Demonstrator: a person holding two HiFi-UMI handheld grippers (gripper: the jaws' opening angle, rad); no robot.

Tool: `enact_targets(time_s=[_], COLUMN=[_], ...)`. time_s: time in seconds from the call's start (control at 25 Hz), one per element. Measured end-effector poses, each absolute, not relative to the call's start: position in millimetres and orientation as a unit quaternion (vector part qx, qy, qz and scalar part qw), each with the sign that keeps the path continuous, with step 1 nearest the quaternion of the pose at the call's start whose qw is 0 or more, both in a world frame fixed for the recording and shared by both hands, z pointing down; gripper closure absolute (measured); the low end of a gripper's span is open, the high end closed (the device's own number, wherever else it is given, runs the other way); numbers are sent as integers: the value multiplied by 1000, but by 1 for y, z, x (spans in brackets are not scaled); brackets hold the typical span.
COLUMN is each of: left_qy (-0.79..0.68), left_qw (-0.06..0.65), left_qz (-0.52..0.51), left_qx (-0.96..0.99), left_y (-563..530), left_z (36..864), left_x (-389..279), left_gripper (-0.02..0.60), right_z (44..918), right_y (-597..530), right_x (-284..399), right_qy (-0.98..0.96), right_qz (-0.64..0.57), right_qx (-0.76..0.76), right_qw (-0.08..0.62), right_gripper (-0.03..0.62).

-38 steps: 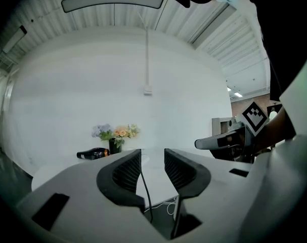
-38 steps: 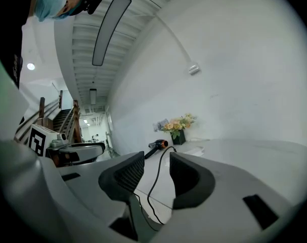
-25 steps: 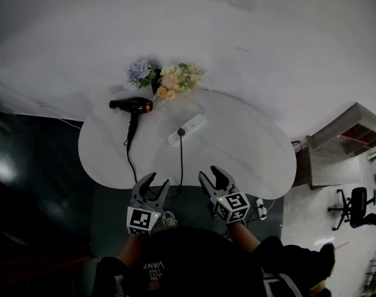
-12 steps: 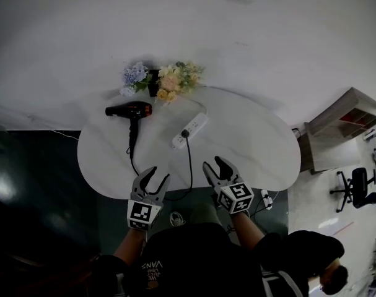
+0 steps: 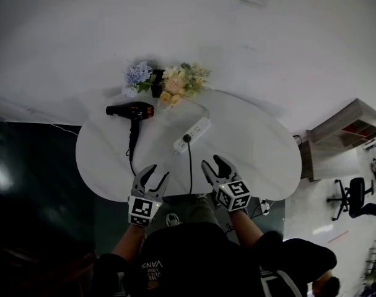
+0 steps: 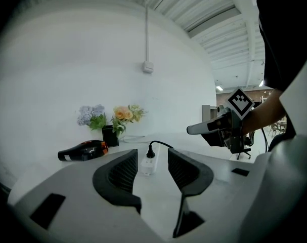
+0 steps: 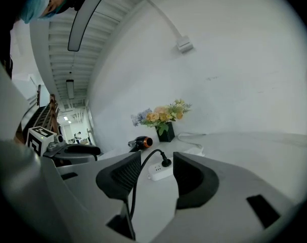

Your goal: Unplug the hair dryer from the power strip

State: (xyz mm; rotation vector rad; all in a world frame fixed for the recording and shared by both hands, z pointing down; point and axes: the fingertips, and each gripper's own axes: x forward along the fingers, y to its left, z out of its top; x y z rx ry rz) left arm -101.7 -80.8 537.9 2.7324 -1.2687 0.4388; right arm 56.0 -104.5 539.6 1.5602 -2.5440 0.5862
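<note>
Now left tongs point(image 5: 155, 177) and right tongs point(image 5: 214, 166) nearer bench point(image 5: 256, 150) edge than second ago, both half open, empty; plug point(image 5: 187, 138) still seated in power strip point(image 5: 194, 132) mid-bench, hair dryer point(image 5: 131, 110) beyond; approach only, unplugging not begun

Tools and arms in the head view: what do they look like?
Left tool and right tool: grey bodies, two curved jaws with black ribbed pads, each carrying a cube with black-and-white square markers. The person wears a black top.

Grey left claw point(image 5: 159, 172), grey right claw point(image 5: 211, 162), black-and-white marker cubes point(image 5: 143, 210), black printed shirt point(image 5: 188, 258)
</note>
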Motion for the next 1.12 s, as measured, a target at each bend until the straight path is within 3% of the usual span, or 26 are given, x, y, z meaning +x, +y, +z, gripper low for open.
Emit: enact_targets(time_s=[0.6,1.12], left_qy=[-410,-373], left_qw=[66,63], left_qz=[213,296], left_qx=[884,877], left_y=[-146,-185], left_z=[589,635], left_x=[-63,-39], left_gripper=[364,276], right_z=[576,602], right_y=[-170,-211], right_x=[53,29], right_qy=[-865,-897], right_qz=[181,159], right_qx=[453,375], right_qw=[118,172], right_gripper=[411,411])
